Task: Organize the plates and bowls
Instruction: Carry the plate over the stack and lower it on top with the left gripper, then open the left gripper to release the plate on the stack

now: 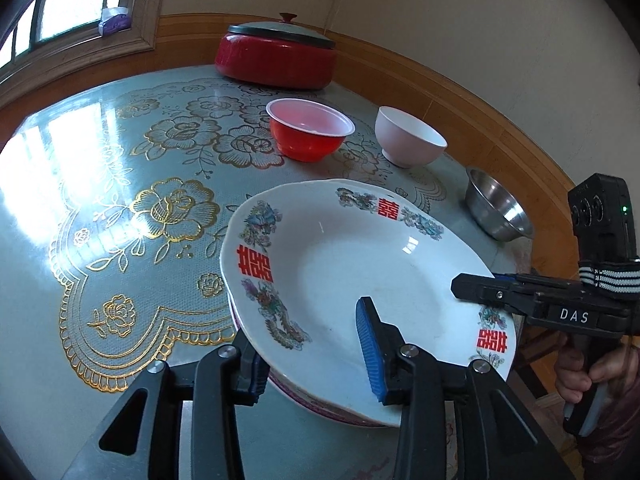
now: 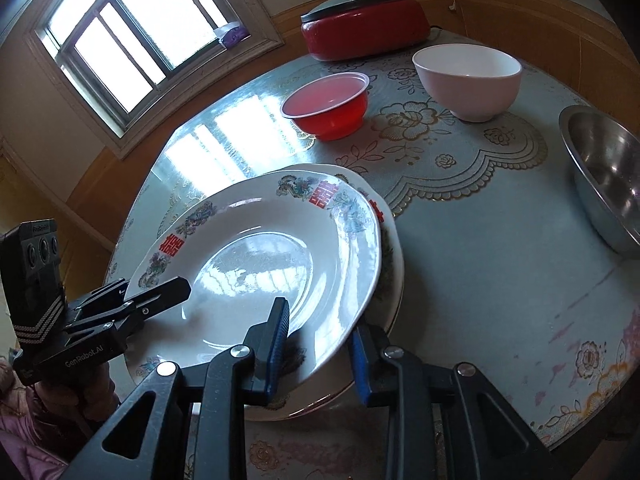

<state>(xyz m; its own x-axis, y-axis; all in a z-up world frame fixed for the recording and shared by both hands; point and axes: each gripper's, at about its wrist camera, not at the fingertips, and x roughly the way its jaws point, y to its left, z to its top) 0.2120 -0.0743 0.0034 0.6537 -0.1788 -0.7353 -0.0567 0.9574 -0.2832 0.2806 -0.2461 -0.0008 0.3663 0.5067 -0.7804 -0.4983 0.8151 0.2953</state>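
While the left gripper point(image 1: 316, 344) straddles the near rim of the top plate point(image 1: 360, 264) with jaws slack, not pinching, the right gripper point(image 2: 320, 340) likewise brackets its opposite rim loosely, the plate point(image 2: 260, 256) resting on the stack.

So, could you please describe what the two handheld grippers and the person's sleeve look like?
Both grippers, left and right, are black with blue ribbed pads and silver rivets. Each carries a black camera box bound with a striped band. One reads DAS, the other GenRobot.AI. The sleeve is pinkish-purple.
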